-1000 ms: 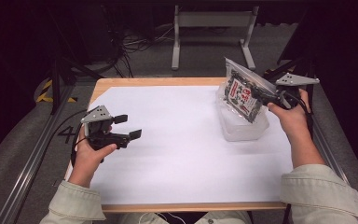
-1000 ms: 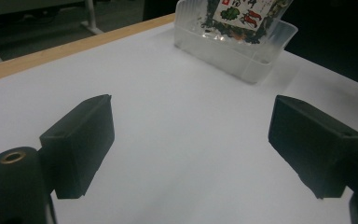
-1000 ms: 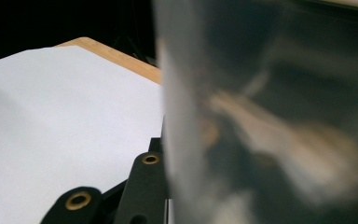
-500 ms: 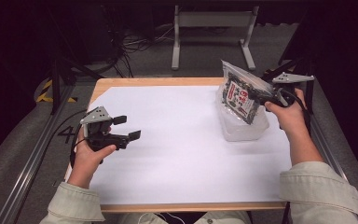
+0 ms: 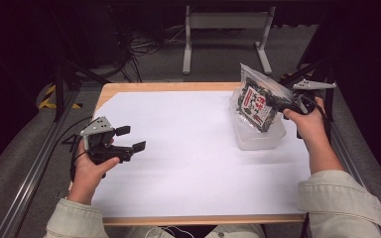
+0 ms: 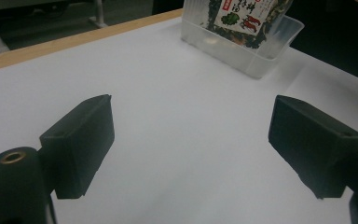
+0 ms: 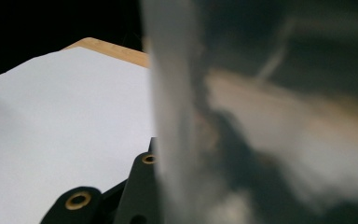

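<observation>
A clear snack bag (image 5: pixel 256 101) with dark contents and a red-and-white label hangs tilted over a clear plastic tub (image 5: pixel 258 139) at the table's right. My right gripper (image 5: pixel 278 101) is shut on the bag's right edge. In the left gripper view the bag (image 6: pixel 242 18) has its lower end inside the tub (image 6: pixel 261 53). Up close in the right gripper view, the bag (image 7: pixel 261 116) is a blur. My left gripper (image 5: pixel 130 139) hovers open over the left of the white table sheet (image 5: pixel 188 148), nothing between its pads (image 6: pixel 81 142).
The wooden table edge (image 5: pixel 178 87) borders the white sheet at the back. A metal frame rail (image 5: pixel 34 168) runs along the left side, and a grey stand (image 5: pixel 225 29) and cables lie on the floor beyond the table.
The right gripper has lifted the bag slightly up and back over the tub. The left gripper has stayed put.
</observation>
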The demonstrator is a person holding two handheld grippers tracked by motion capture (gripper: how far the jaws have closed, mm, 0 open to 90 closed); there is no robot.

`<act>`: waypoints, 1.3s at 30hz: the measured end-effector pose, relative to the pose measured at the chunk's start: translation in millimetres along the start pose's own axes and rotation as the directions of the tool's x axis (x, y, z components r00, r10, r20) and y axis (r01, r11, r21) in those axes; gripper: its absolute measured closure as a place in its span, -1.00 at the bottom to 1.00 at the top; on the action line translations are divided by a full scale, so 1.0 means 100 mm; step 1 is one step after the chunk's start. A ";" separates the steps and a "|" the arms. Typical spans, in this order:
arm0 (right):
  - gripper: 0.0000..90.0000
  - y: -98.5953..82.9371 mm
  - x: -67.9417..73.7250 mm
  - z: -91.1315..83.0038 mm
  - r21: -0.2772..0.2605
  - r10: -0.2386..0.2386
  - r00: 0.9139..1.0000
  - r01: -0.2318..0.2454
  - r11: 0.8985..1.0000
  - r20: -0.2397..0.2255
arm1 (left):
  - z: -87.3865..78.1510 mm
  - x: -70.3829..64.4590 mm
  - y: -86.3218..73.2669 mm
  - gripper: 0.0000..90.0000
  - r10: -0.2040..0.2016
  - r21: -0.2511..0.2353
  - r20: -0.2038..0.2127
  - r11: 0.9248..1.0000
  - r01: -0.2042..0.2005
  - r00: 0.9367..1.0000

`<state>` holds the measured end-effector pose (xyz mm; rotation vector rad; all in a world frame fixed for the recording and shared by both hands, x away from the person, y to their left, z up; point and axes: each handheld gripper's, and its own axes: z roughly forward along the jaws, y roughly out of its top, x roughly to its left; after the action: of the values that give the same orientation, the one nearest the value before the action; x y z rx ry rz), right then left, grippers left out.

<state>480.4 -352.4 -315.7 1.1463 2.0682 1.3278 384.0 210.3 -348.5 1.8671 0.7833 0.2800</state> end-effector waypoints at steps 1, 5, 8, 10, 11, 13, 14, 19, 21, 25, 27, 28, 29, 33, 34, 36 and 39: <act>0.69 0.00 -0.01 0.00 0.000 0.003 1.000 -0.003 1.000 -0.002 | 0.00 0.00 0.00 -0.66 -0.005 0.001 0.000 1.000 0.005 1.000; 0.68 0.01 -0.03 -0.01 -0.004 0.007 1.000 -0.007 1.000 0.004 | 0.01 0.00 -0.01 -0.66 -0.008 0.005 -0.001 1.000 0.008 1.000; 0.60 0.02 -0.07 -0.01 -0.013 0.023 0.999 -0.023 1.000 0.028 | 0.03 0.01 -0.01 -0.66 -0.008 0.006 0.005 1.000 0.008 1.000; 0.52 0.02 -0.11 -0.02 -0.027 0.029 0.998 -0.027 0.999 0.062 | 0.03 0.02 -0.01 -0.66 -0.010 0.010 0.002 1.000 0.010 1.000; 0.49 0.02 -0.13 -0.03 -0.035 0.039 0.997 -0.037 0.999 0.067 | 0.03 0.03 -0.02 -0.66 -0.009 0.010 0.004 1.000 0.009 1.000; 0.34 0.01 -0.16 -0.05 -0.057 0.046 0.995 -0.041 0.998 0.092 | 0.04 0.04 -0.02 -0.66 -0.005 0.014 0.003 1.000 0.005 1.000; 0.24 0.01 -0.17 -0.06 -0.066 0.045 0.993 -0.038 0.997 0.105 | 0.04 0.04 -0.02 -0.66 -0.014 0.013 0.004 1.000 0.014 1.000; -0.03 -0.03 -0.23 -0.06 -0.088 0.048 0.989 -0.036 0.995 0.140 | 0.06 0.03 -0.02 -0.66 -0.008 0.020 0.008 1.000 0.008 1.000; -0.09 -0.05 -0.26 -0.06 -0.090 0.051 0.987 -0.037 0.995 0.152 | 0.07 0.02 -0.02 -0.66 -0.009 0.022 0.010 1.000 0.008 1.000; -0.17 -0.07 -0.28 -0.05 -0.102 0.050 0.984 -0.033 0.994 0.169 | 0.07 0.03 -0.02 -0.66 -0.003 0.025 0.007 1.000 0.002 1.000; -0.19 -0.08 -0.29 -0.05 -0.106 0.054 0.983 -0.035 0.994 0.177 | 0.08 0.02 -0.03 -0.66 -0.005 0.026 0.008 1.000 0.005 1.000; -0.20 -0.08 -0.29 -0.05 -0.107 0.053 0.982 -0.034 0.994 0.183 | 0.08 0.02 -0.03 -0.66 -0.008 0.027 0.010 1.000 0.008 1.000; -0.21 -0.08 -0.29 -0.04 -0.108 0.052 0.981 -0.032 0.994 0.185 | 0.08 0.02 -0.03 -0.66 -0.004 0.030 0.010 1.000 0.004 1.000; -0.23 -0.08 -0.28 -0.04 -0.108 0.044 0.982 -0.024 0.994 0.185 | 0.08 0.02 -0.03 -0.66 0.000 0.032 0.010 0.999 0.000 1.000; -0.24 -0.08 -0.27 -0.05 -0.108 0.041 0.982 -0.021 0.994 0.183 | 0.08 0.02 -0.03 -0.66 -0.001 0.032 0.010 0.999 0.000 1.000; -0.29 -0.06 -0.25 -0.07 -0.122 0.037 0.984 -0.015 0.992 0.174 | 0.09 0.02 -0.04 -0.66 -0.008 0.033 0.010 0.999 0.008 1.000; -0.33 -0.06 -0.21 -0.10 -0.131 0.032 0.987 -0.011 0.991 0.159 | 0.09 0.02 -0.04 -0.67 -0.004 0.035 0.010 0.999 0.003 1.000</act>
<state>483.2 -376.4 -318.1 1.1810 1.8327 1.3138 388.5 205.9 -356.4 1.8983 0.7890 0.2557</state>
